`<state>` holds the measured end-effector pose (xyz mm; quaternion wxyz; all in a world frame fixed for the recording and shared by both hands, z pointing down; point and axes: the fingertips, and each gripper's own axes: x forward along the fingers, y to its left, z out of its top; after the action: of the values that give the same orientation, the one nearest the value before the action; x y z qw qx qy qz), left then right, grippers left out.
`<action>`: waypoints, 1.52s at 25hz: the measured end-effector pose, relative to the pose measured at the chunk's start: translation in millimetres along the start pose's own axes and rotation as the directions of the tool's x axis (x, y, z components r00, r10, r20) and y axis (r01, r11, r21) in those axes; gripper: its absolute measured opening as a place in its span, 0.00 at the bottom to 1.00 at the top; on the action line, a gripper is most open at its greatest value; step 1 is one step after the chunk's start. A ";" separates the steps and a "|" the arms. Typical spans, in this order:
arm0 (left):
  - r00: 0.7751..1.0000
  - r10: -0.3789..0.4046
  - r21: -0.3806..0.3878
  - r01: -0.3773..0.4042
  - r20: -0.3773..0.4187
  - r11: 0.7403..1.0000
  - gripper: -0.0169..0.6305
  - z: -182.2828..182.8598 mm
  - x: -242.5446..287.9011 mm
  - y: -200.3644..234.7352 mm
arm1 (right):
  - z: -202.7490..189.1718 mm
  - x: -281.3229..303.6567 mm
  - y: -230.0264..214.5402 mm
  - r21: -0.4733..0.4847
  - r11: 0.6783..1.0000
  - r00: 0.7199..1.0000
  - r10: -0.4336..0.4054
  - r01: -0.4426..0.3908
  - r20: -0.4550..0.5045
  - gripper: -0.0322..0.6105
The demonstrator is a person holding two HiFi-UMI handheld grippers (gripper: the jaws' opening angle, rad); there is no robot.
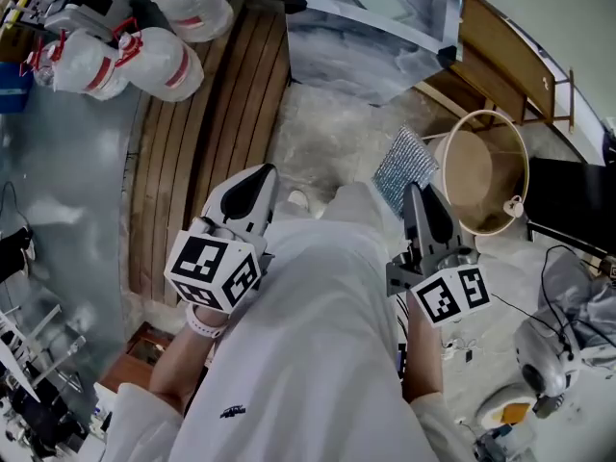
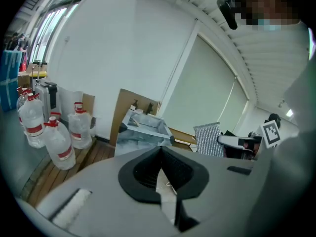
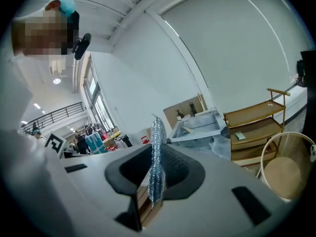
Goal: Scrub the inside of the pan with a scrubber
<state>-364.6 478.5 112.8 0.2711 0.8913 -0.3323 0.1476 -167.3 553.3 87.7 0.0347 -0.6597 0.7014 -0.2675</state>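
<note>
My right gripper [image 1: 416, 194] is shut on a flat silver mesh scrubber [image 1: 404, 165], which stands up out of the jaws. In the right gripper view the scrubber [image 3: 157, 147] shows edge-on between the dark pads. My left gripper [image 1: 262, 173] is shut with nothing in it; its pads meet in the left gripper view [image 2: 160, 151]. Both grippers are held close to the person's white-clad body, apart from each other. From the left gripper view the scrubber [image 2: 208, 138] shows off to the right. No pan shows in any view.
A plastic-wrapped sink unit [image 1: 366, 46] stands ahead. A round tan basket [image 1: 486, 114] sits at the right, beside a wooden shelf [image 1: 510, 56]. Several water bottles [image 1: 159, 61] stand at the left by wooden floor slats [image 1: 212, 123]. Cables and gear lie at the lower right.
</note>
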 end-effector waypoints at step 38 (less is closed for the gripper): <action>0.982 0.178 -0.044 -0.180 -0.056 0.983 0.03 242.9 397.8 77.7 | 214.3 407.5 -241.5 0.010 0.983 0.965 0.181 -0.182 -0.190 0.11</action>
<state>-104.1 84.4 122.4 0.2867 0.8468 -0.4076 0.1861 86.0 101.2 130.2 -0.0105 -0.5644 0.7600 -0.3222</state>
